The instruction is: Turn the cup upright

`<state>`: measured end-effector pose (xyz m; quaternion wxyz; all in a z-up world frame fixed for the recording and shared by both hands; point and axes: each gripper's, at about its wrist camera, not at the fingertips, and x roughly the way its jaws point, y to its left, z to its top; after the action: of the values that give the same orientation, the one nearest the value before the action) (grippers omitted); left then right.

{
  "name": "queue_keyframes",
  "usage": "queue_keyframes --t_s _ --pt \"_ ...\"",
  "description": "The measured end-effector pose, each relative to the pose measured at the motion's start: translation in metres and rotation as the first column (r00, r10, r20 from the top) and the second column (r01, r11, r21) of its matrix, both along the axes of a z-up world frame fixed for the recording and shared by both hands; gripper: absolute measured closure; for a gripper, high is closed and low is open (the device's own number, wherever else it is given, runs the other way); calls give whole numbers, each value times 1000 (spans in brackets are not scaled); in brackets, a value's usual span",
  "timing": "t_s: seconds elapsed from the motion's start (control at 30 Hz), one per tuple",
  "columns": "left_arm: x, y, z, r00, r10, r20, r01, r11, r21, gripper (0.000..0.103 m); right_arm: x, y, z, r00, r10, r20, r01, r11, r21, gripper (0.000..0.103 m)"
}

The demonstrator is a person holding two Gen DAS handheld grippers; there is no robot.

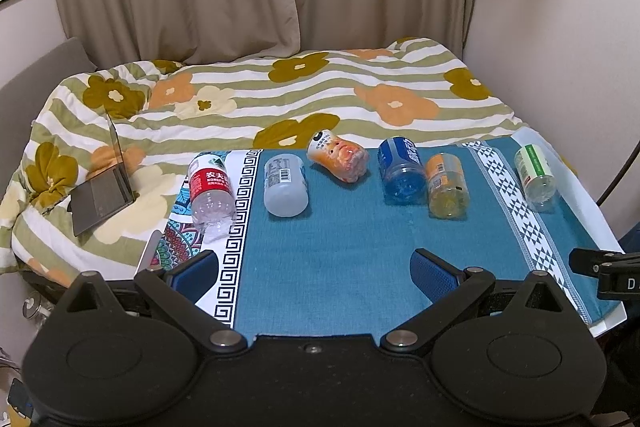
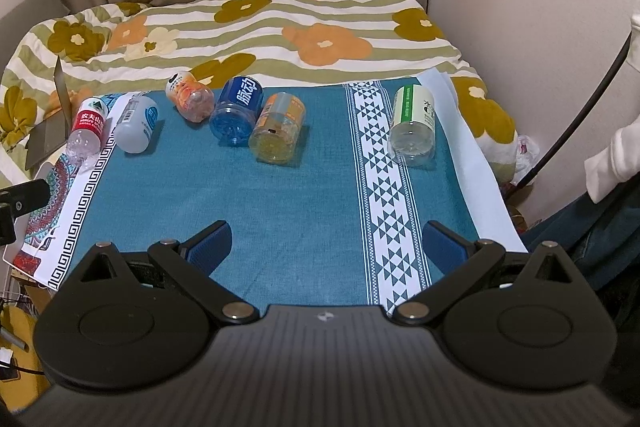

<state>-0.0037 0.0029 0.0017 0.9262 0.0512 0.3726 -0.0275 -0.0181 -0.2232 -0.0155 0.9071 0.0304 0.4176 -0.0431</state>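
Cups (image 1: 404,173): six cut bottle bottoms, all lying sideways in row on teal cloth (image 1: 340,247); both claws (image 1: 316,267) (image 2: 326,247) spread, empty.

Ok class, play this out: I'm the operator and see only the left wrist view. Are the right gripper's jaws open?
Observer: Yes. The right gripper has its jaws wide apart, with nothing between them.
Operator: What lies under it?
Observer: Bare teal tablecloth, with the white triangle stripe running in beside one finger.
Operator: Anything off to its right?
Observer: A white sleeve at the edge of the frame.
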Motion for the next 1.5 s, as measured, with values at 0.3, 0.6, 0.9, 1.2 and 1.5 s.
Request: queue_keyframes --t_s 0.3,0.6,0.9,1.2,1.5 --pt "3 1 1 1000 1 -8 -1 1000 1 0 1 0 0 1000 1 -3 -1 1000 0 0" --pt "4 0 0 1000 -1 -8 1 1000 2 0 6 0 -4 1000 3 -8 -3 1000 2 0" --pt "7 -2 0 1000 1 -10 -1 1000 10 0 6 0 -5 1000 5 -9 -5 1000 3 0" --pt "11 -5 3 999 14 -35 -13 1000 5 0 11 0 -3 1000 22 -20 -22 1000 14 0" --pt "35 -14 14 996 84 -36 -84 996 -6 0 34 -17 7 988 152 -1 -152 987 48 0"
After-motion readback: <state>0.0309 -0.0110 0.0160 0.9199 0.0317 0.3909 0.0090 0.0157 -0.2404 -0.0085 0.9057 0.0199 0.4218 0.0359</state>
